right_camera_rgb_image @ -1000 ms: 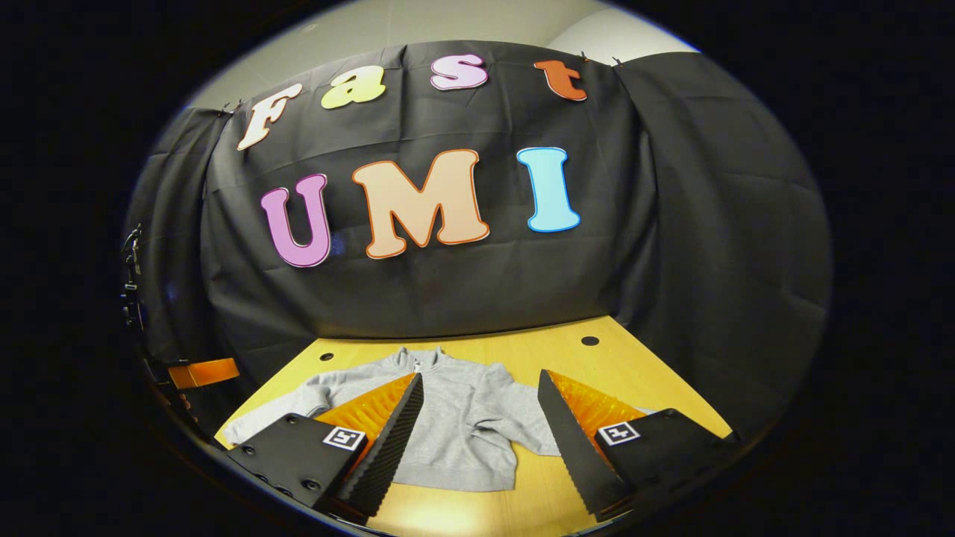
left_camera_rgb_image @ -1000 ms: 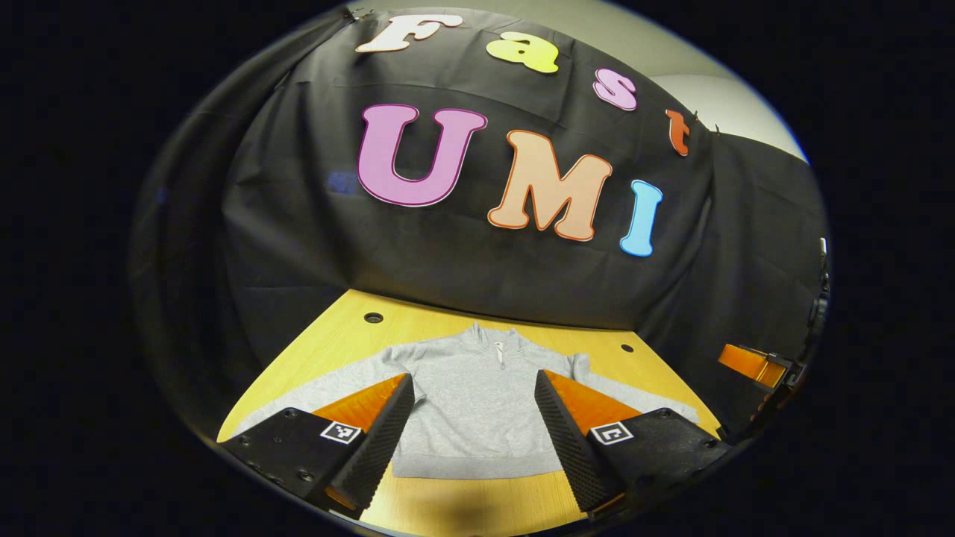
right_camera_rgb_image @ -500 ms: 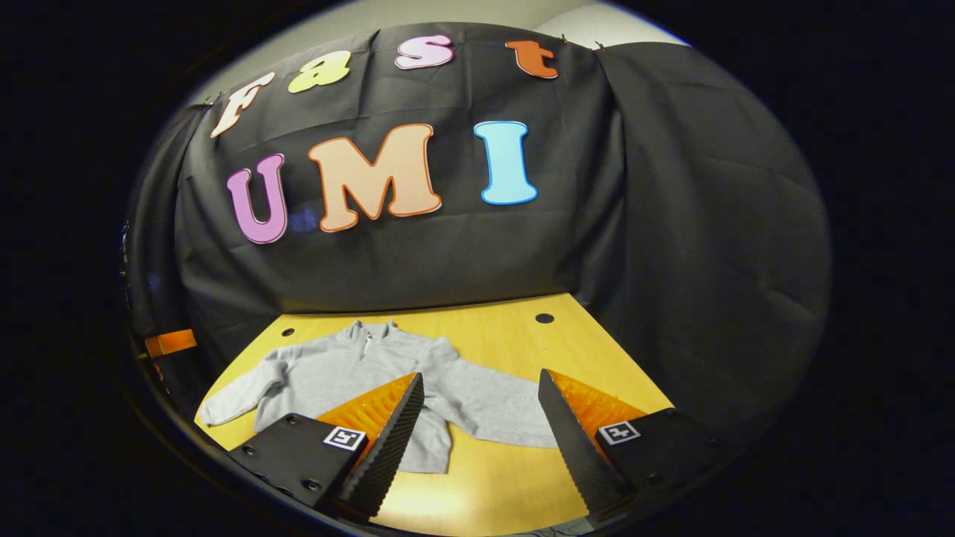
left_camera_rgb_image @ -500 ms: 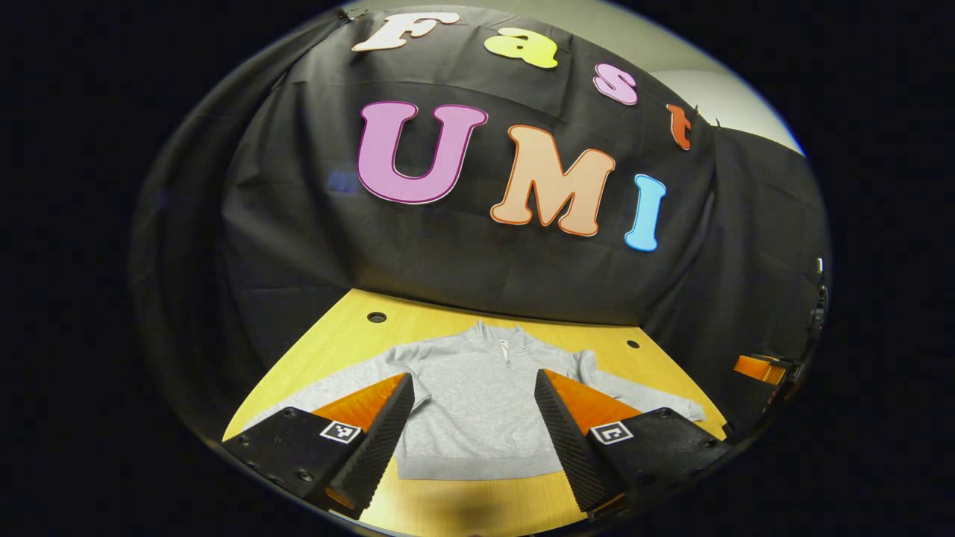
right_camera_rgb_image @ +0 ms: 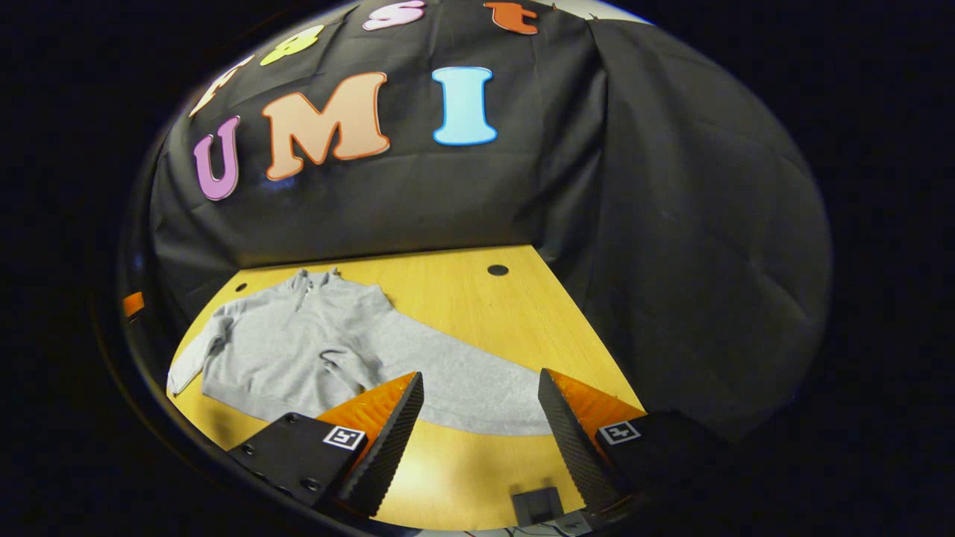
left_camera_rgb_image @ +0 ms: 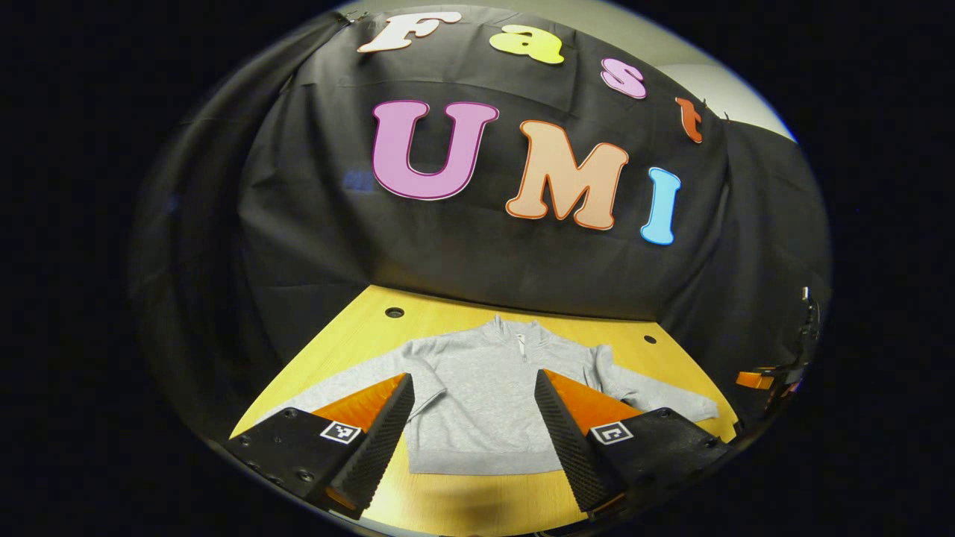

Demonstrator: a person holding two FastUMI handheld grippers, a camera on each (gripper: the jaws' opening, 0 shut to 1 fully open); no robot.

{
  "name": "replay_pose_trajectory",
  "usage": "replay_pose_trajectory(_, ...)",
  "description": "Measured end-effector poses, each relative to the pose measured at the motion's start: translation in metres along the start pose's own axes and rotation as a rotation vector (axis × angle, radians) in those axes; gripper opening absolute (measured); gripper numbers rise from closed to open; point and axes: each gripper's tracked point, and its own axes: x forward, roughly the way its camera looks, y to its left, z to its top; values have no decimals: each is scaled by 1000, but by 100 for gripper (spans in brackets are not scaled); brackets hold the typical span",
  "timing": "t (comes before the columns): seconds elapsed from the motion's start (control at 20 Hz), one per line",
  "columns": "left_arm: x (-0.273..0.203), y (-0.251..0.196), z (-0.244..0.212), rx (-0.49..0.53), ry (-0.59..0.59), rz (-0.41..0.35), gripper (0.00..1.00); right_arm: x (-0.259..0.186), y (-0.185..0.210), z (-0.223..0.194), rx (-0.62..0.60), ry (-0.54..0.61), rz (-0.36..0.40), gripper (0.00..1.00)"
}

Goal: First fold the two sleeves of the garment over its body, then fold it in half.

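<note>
Both grippers hover wide-jawed above the sweatshirt.

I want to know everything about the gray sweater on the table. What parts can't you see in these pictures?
- Left gripper view: the sweater's left cuff sits behind the left claw.
- Right gripper view: the right sleeve's cuff end runs behind the right claw.
- The zipper is too small to tell whether it is open.
- The sweater's underside lies against the table.
</note>
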Motion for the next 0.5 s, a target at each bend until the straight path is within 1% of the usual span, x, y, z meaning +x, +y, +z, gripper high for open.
replay_pose_trajectory(0.3,-3,-4,-7,-7,13,40,95,49,-43,-51,0,150,-25,94)
replay_pose_trajectory(0.35,-4,-4,-8,-6,16,46,95,57,-47,-57,-4,172,-19,97)
replay_pose_trajectory(0.4,-4,-5,-10,-8,18,53,95,63,-53,-63,-8,192,-17,94)
replay_pose_trajectory(0.5,-5,-7,-13,-11,24,68,95,77,-64,-76,-9,238,-19,95)
